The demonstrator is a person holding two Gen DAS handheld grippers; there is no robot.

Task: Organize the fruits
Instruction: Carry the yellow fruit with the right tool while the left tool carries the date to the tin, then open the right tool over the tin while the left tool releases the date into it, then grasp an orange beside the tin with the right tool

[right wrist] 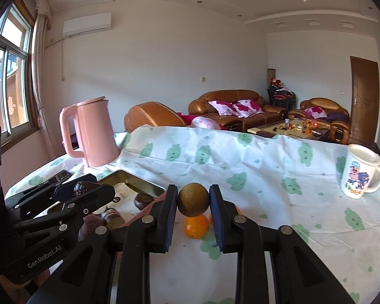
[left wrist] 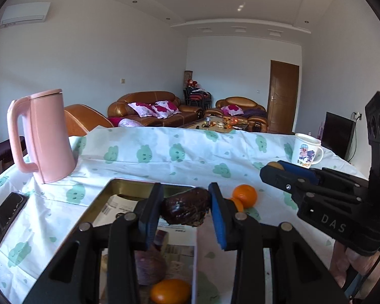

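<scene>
Fruits go into the tin (left wrist: 98, 200), so we hold both grippers near it: our left gripper (left wrist: 186, 210) clamps a dark fruit (left wrist: 186, 209) over the tin, our right gripper (right wrist: 193, 200) clamps a brown ball (right wrist: 193, 199) above the oranges (right wrist: 195, 226) left on the cloth (right wrist: 266, 167).

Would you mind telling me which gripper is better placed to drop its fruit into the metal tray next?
Left, probably. The left gripper holds its dark wrinkled fruit directly over the metal tray. The right gripper holds its brown round fruit over the tablecloth beside the tray.
</scene>
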